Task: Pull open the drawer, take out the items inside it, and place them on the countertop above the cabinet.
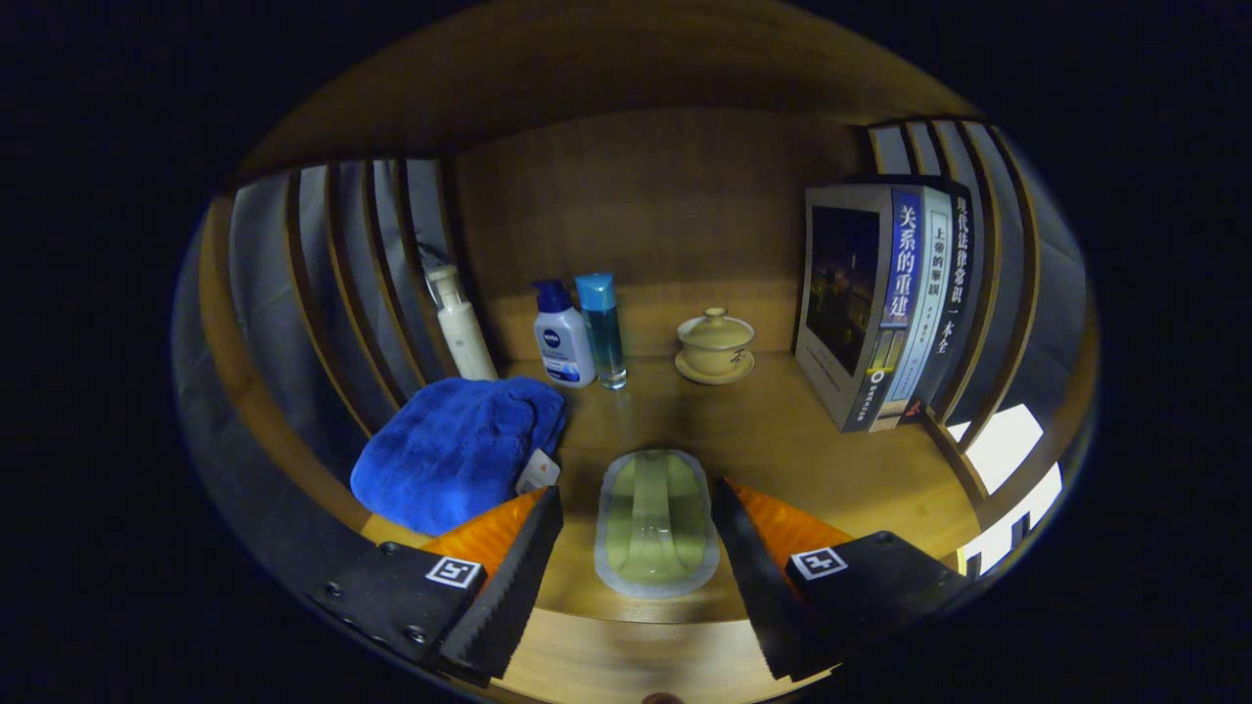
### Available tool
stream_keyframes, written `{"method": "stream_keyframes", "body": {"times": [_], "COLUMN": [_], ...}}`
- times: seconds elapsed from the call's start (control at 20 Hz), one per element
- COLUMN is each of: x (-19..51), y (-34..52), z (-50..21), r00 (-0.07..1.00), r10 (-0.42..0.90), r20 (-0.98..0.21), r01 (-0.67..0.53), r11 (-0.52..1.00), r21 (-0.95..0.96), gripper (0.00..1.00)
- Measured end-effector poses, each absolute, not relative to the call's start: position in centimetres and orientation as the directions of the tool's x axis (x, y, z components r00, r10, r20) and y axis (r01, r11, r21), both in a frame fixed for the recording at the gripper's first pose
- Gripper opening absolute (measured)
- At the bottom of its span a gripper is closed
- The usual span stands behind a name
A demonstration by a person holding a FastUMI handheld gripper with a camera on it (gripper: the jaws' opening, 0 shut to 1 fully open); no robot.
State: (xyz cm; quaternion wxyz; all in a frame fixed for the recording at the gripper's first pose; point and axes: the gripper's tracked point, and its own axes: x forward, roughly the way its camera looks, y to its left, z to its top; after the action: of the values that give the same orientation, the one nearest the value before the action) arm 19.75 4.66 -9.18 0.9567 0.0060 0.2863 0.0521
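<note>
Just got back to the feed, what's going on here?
The claw is open over the wooden countertop, its fingers either side of a pale green soap dish without pressing it. Beyond lie a blue towel, three bottles, a lidded cup and standing books.

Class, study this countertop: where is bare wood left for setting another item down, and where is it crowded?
Free: the wood between the green packet, the lidded cup and the books. Crowded: the blue towel and three bottles. The open gripper flanks the packet without touching.
</note>
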Motion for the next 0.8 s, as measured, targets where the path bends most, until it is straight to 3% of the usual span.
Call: {"method": "stream_keyframes", "body": {"times": [0.35,0.55,0.8], "x": [13.0,8.1,2.8], "y": [6.1,7.5,7.4], "z": [-3.0,-2.0,-3.1], "r00": [0.916,0.927,0.948], "r10": [0.18,0.243,0.244], "r20": [-0.359,-0.284,-0.205], "r01": [-0.184,-0.253,-0.246], "r11": [0.983,0.967,0.969], "r21": [0.024,0.002,0.017], "gripper": [0.99,0.99,0.98]}}
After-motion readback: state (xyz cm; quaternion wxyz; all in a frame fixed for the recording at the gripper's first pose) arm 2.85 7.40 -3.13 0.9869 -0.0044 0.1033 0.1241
